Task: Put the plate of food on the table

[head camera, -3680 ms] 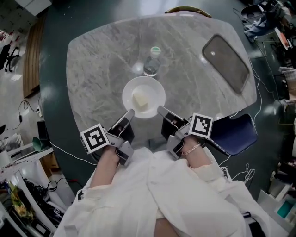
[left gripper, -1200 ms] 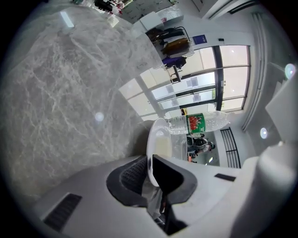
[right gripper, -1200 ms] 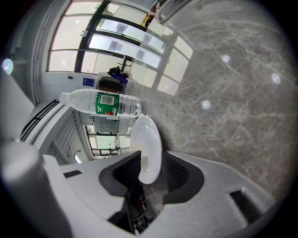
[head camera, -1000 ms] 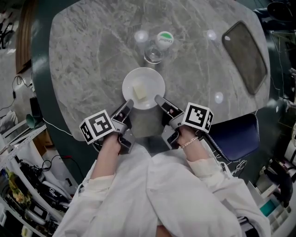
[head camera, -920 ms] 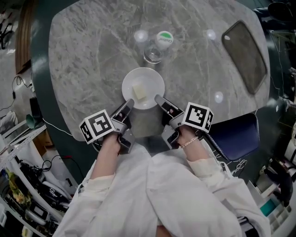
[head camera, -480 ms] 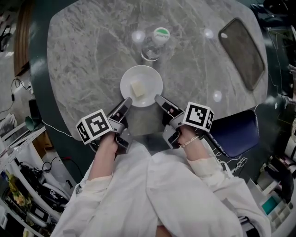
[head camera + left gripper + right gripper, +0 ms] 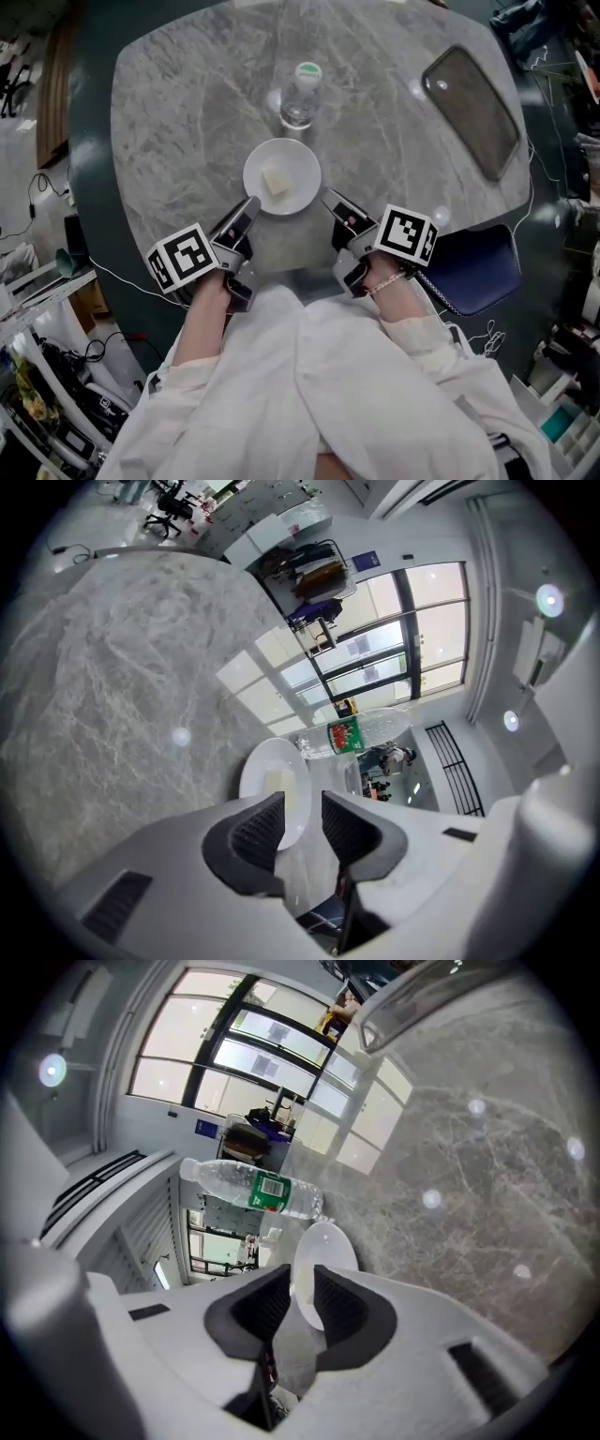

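A white plate (image 7: 295, 164) with a pale cube of food (image 7: 275, 180) rests flat on the grey marble table (image 7: 187, 112). My left gripper (image 7: 246, 206) stands open at the plate's near left rim. In the left gripper view the plate (image 7: 272, 780) lies just past the jaws (image 7: 302, 803), and neither pad touches it. My right gripper (image 7: 330, 199) sits a little off the near right rim. Its jaws are closing. In the right gripper view the plate (image 7: 328, 1241) shows through the gap of the right gripper (image 7: 302, 1279), with no pad pressing on it.
A clear water bottle (image 7: 298, 94) with a green cap stands just beyond the plate. A dark rectangular tray (image 7: 472, 108) lies at the table's far right. A blue chair seat (image 7: 473, 272) is at my right, beside the table's edge.
Both grippers let go of the plate's rim: the left jaws have opened and the right gripper has drawn back a little. The plate stays on the table.
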`<state>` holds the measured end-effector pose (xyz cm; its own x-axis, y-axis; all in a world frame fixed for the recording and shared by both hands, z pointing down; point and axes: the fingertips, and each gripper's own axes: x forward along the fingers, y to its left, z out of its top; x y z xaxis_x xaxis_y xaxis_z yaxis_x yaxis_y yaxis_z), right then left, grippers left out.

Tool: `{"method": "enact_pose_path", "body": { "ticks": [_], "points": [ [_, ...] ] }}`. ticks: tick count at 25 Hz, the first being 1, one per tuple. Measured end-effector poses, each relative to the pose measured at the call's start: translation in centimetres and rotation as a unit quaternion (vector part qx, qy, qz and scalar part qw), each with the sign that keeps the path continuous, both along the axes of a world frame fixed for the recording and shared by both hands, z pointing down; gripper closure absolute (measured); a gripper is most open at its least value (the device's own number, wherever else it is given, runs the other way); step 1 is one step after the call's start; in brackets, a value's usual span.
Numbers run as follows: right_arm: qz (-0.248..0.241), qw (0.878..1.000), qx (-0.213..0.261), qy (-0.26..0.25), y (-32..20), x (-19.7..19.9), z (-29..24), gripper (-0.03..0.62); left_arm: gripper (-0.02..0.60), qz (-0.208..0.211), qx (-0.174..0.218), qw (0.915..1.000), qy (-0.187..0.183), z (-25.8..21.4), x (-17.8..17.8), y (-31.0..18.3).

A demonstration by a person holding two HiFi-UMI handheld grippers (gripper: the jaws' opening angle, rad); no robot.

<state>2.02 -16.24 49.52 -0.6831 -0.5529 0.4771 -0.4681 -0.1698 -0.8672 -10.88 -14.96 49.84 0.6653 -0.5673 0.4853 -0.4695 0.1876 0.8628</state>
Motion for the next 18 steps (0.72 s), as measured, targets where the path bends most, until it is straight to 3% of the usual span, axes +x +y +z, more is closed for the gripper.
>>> {"method": "enact_pose_path", "body": {
  "ticks": [2, 6, 9, 12, 18],
  "points": [
    [0.011, 1.000, 0.015, 0.002, -0.4, 0.4, -1.4, 0.555, 0.454, 0.010, 0.030, 0.9995, 0.000, -1.4, 0.3, -0.3],
    [0.009, 0.998, 0.066, -0.004, -1.3, 0.9, -4.6, 0.579, 0.461, 0.034, 0.095, 0.9949, 0.011, -4.7, 1.4, -0.9],
    [-0.016, 0.991, 0.128, -0.022, -2.0, 0.4, -7.3, 0.586, 0.495, 0.046, 0.140, 0.9887, 0.029, -7.2, 2.5, -1.1],
    [-0.034, 0.986, 0.159, -0.032, -2.0, -0.2, -9.4, 0.589, 0.526, 0.056, 0.176, 0.9819, 0.043, -9.4, 3.3, -1.1],
    [-0.082, 0.971, 0.215, -0.060, -1.7, -2.2, -13.2, 0.589, 0.534, 0.068, 0.234, 0.9695, 0.030, -12.9, 3.3, -1.4]
  ]
}}
